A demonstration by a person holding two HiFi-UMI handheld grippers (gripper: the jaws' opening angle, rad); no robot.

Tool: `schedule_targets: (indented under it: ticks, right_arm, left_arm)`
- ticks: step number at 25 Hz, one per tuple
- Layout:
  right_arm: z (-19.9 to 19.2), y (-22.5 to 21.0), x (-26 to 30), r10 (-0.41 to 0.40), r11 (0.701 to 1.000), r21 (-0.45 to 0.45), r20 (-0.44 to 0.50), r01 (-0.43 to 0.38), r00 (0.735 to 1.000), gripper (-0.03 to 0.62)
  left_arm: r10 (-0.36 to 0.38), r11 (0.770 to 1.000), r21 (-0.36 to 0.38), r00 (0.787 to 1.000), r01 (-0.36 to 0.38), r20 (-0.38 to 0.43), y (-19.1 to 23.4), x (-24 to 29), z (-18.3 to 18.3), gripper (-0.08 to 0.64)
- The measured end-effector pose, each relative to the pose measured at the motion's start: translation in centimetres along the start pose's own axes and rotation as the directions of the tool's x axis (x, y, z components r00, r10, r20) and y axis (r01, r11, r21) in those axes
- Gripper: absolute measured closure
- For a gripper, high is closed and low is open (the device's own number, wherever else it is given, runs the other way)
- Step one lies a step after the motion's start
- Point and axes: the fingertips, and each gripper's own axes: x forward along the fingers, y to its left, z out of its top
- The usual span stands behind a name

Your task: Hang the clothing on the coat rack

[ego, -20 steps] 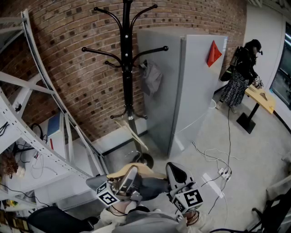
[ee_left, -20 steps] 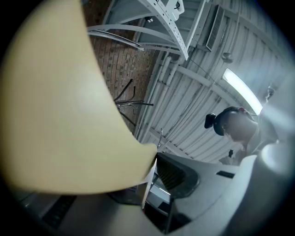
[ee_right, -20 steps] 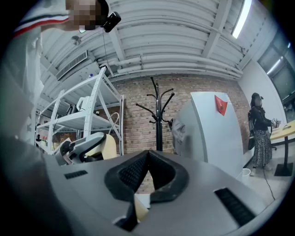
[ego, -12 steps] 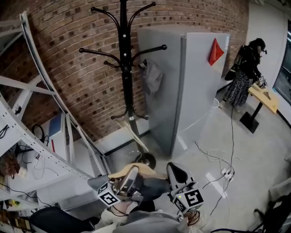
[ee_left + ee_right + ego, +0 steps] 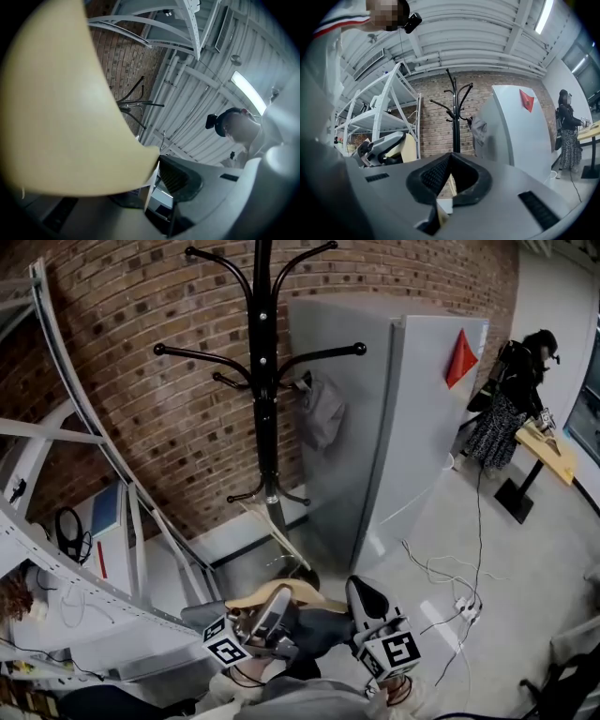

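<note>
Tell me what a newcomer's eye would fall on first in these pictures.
The tall black coat rack stands out first, upright against the brick wall at centre, with a grey garment hanging at a hook on its right side. Beside it stands a big grey cabinet bearing a red triangle. At the bottom, the left tongs grip a pale tan curved piece, beside the right tongs.

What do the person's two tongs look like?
The left tongs and the right tongs are grey plastic, long, with rounded tips. Each bears a white cube with black square markers. The pads are dark and ribbed.
</note>
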Motion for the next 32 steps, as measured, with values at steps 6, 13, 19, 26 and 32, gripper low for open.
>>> schedule_targets:
  ticks: [6,13,19,26,32]
  right_arm:
    - [-0.2,-1.3,5.0,-0.013,1.0,-0.003,-0.021,0.013,1.0,0.571]
    - [-0.5,-2.6,10.0,-0.044,0.999,-0.014,-0.043,0.043,0.998,0.571]
    - [-0.2,-3.2,12.7,-0.07,0.997,-0.024,-0.012,0.07,0.997,0.571]
    - [-0.4,-3.7,15.0,-0.099,0.995,-0.03,-0.037,0.098,0.994,0.571]
    - [-0.5,-4.7,16.1,-0.094,0.995,-0.033,-0.072,0.092,0.993,0.571]
  left_arm:
    - [-0.008,1.0,-0.023,1.0,0.008,0.001,3.8,1.5,2.2,0.459]
    - [-0.028,0.998,-0.054,1.0,0.028,-0.01,7.6,3.2,4.2,0.456]
    - [-0.066,0.996,-0.064,0.997,0.064,-0.034,9.7,4.4,5.6,0.456]
    - [-0.084,0.994,-0.073,0.996,0.081,-0.042,11.6,5.1,6.8,0.456]
    - [-0.061,0.996,-0.07,0.998,0.059,-0.031,12.9,5.7,7.2,0.456]
